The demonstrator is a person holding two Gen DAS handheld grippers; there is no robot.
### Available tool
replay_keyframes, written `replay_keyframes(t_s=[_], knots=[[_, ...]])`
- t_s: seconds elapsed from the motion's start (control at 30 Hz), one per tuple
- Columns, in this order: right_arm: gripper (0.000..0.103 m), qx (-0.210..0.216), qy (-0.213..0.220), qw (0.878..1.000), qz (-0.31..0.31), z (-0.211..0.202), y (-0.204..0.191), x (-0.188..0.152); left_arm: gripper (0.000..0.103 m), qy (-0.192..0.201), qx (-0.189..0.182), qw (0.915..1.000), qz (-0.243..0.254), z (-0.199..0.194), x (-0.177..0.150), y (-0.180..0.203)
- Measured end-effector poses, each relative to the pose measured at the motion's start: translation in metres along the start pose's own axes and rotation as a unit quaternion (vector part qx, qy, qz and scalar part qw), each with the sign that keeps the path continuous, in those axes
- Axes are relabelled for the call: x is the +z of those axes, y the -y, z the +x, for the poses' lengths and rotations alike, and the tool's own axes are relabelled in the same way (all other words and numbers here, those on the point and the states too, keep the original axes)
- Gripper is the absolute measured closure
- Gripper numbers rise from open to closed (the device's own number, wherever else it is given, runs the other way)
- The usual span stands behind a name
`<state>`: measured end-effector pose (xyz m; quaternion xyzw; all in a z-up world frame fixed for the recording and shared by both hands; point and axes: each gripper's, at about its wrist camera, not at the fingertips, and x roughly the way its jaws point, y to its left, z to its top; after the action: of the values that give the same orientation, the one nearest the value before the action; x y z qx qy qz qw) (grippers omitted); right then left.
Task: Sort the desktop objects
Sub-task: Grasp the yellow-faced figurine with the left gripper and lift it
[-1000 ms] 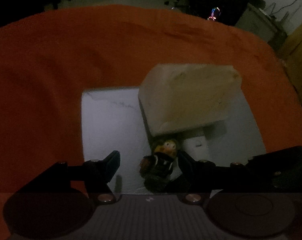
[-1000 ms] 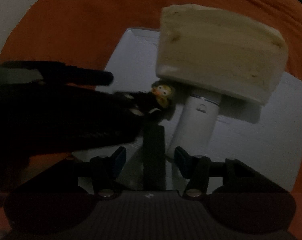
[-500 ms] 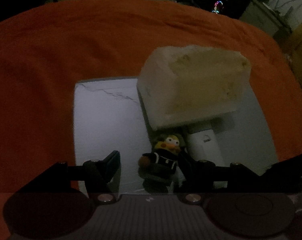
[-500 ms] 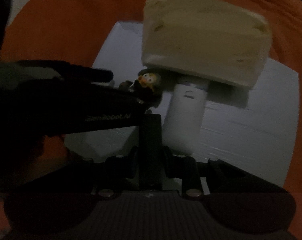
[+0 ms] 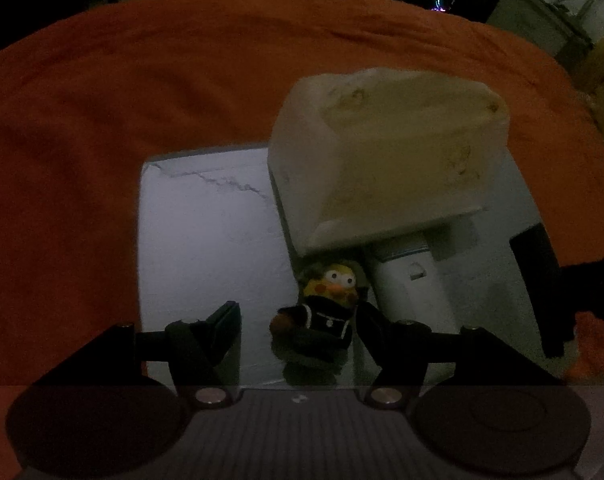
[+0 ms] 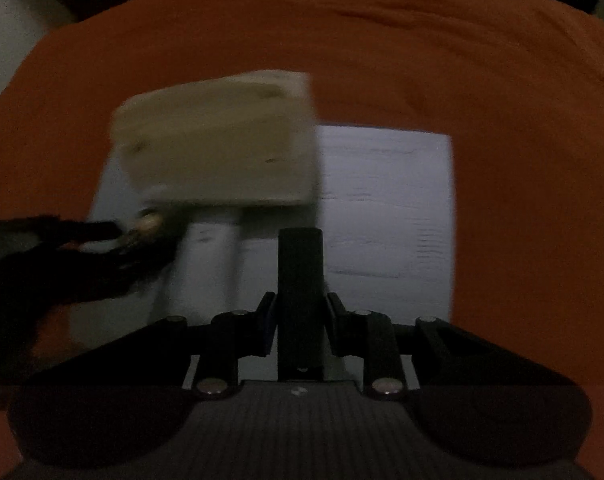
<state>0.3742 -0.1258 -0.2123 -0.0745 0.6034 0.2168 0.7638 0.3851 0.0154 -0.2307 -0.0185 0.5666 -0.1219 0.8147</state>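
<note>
- Dim room; orange cloth (image 5: 101, 128) covers the desk, white sheet (image 5: 205, 248) at frame centre.
- Right gripper (image 6: 299, 328): fingers pinch a dark bar (image 6: 299, 264), bottom centre. Jaws have just closed on it.
- Left gripper (image 5: 297, 332): fingers spread around the small figurine (image 5: 322, 320), left pad clear, right contact unclear.
- Farther up: pale block (image 5: 386, 148) over a white cylinder (image 5: 414, 288).
- Judgement: bar pickup done; next, carry it to its sorting spot, clear of the block.

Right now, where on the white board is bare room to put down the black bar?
Free: the white board to the right of the cream box, up to the orange cloth; also its left part. Crowded: below the box, with the figurine and white cylinder.
</note>
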Motion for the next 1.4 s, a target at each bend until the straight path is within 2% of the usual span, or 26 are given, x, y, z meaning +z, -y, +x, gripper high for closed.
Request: replay_keyframes(t_s=[0.17, 0.27, 0.37, 0.43, 0.6, 0.8, 0.9, 1.0, 1.1, 1.13, 1.17, 1.2, 1.23, 1.4], knots=[[0.075, -0.012, -0.008, 0.999, 0.032, 0.010, 0.023, 0.001, 0.043, -0.004, 0.014, 0.9998, 0.016, 0.001, 0.000, 0.007], [0.075, -0.016, -0.013, 0.999, 0.036, 0.015, 0.028, 0.001, 0.064, -0.001, 0.014, 0.9996, 0.025, -0.002, -0.003, 0.007], [0.066, -0.023, -0.013, 0.999, 0.031, 0.016, 0.029, 0.000, 0.065, -0.006, 0.014, 0.9993, 0.035, -0.007, -0.005, 0.006], [0.055, -0.034, -0.012, 0.999, 0.025, 0.017, 0.029, -0.002, 0.065, -0.014, 0.017, 0.9992, 0.033, -0.011, -0.006, 0.004], [0.044, -0.016, -0.018, 0.998, 0.065, 0.010, 0.040, 0.001, 0.065, -0.051, 0.018, 0.9984, -0.014, -0.019, -0.010, -0.013], [0.043, -0.029, -0.006, 0.997, 0.075, 0.012, 0.040, 0.013, 0.061, -0.048, 0.021, 0.9985, -0.016, -0.024, -0.018, -0.018], [0.039, -0.045, 0.002, 0.998, 0.050, 0.013, 0.034, 0.016, 0.057, -0.046, 0.027, 0.9986, -0.004, -0.021, -0.019, -0.012], [0.039, -0.046, 0.003, 0.998, 0.049, 0.014, 0.028, 0.018, 0.049, -0.045, 0.027, 0.9986, 0.003, -0.020, -0.023, -0.008], [0.043, -0.034, -0.015, 0.998, 0.043, 0.023, 0.023, 0.018, 0.047, -0.048, 0.025, 0.9985, 0.010, -0.020, -0.025, -0.007], [0.049, -0.037, -0.021, 0.998, 0.040, 0.026, 0.020, 0.016, 0.048, -0.048, 0.024, 0.9985, 0.010, -0.021, -0.026, -0.008], [0.056, -0.043, -0.023, 0.998, 0.035, 0.028, 0.018, 0.015, 0.055, -0.047, 0.025, 0.9985, 0.009, -0.023, -0.026, -0.009], [0.071, -0.051, -0.022, 0.998, 0.030, 0.029, 0.017, 0.014, 0.067, -0.045, 0.027, 0.9986, 0.009, -0.024, -0.025, -0.010], [0.075, -0.058, -0.017, 0.998, 0.026, 0.027, 0.015, 0.013, 0.067, -0.045, 0.027, 0.9986, 0.009, -0.024, -0.023, -0.010], [0.076, -0.073, 0.006, 0.997, 0.031, 0.012, 0.011, 0.009, 0.068, -0.033, 0.037, 0.9987, -0.007, -0.032, -0.018, -0.016]])
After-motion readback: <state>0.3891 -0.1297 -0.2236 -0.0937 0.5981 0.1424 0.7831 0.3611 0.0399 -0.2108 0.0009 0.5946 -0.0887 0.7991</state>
